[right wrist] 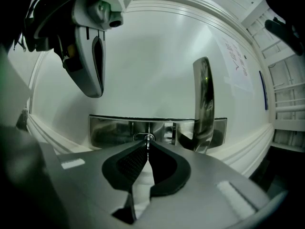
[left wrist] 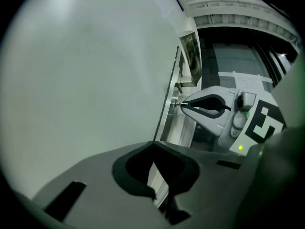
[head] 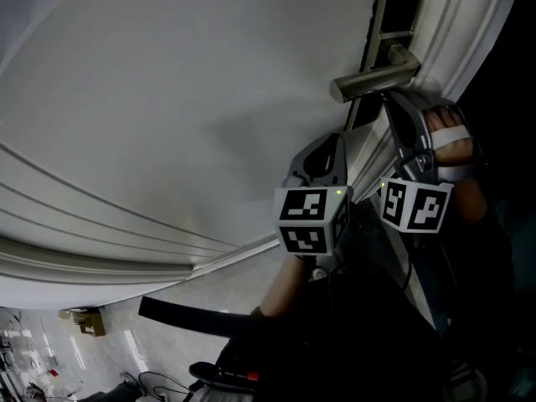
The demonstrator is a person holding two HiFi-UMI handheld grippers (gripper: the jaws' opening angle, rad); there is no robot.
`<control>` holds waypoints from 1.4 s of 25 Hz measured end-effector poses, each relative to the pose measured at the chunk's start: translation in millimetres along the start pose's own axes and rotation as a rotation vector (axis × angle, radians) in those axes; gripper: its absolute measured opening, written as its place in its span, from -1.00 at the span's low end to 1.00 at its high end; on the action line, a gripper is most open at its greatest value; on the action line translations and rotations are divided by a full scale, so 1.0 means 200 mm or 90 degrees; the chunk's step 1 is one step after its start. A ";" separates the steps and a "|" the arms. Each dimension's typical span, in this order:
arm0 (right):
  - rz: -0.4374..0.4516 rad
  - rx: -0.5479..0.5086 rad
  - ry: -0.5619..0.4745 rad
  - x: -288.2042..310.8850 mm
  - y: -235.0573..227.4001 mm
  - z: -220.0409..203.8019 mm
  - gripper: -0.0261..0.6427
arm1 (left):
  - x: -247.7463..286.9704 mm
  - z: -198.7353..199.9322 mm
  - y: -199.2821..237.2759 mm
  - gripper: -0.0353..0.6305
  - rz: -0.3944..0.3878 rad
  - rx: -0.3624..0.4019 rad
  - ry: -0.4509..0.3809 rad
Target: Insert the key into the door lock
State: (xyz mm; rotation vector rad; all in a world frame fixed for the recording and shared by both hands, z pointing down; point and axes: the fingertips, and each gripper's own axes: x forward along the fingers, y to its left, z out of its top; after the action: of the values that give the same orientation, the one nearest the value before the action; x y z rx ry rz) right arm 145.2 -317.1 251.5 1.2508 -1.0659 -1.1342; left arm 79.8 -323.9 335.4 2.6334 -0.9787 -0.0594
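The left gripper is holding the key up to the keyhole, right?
No, not the left. The right gripper is holding the key up to the keyhole; the right gripper view shows it pinched in those jaws. The left gripper is shut on nothing.

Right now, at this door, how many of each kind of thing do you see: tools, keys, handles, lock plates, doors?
Tools: 2, the left tool and the right tool
Keys: 1, the key, pinched in the right tool
Handles: 1, the door handle
Lock plates: 1, the lock plate
Doors: 1, the door
Total: 6
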 end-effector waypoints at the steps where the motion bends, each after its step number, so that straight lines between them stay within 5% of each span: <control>1: -0.001 0.001 0.000 0.00 0.00 0.00 -0.89 | 0.00 0.00 0.00 -0.89 0.000 0.001 0.000; 21: -0.006 0.046 -0.003 0.01 0.00 0.00 -0.88 | 0.00 -0.02 0.00 -0.89 0.000 -0.001 0.013; 35: -0.014 0.283 0.025 -0.16 0.05 -0.17 -0.88 | -0.06 0.02 0.00 -0.89 0.008 0.002 0.011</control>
State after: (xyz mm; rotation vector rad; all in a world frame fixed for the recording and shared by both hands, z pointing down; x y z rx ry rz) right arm 175.3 -280.6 260.2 1.6249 -1.3215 -0.9104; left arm 71.2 -316.8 331.3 2.6258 -0.9902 -0.0316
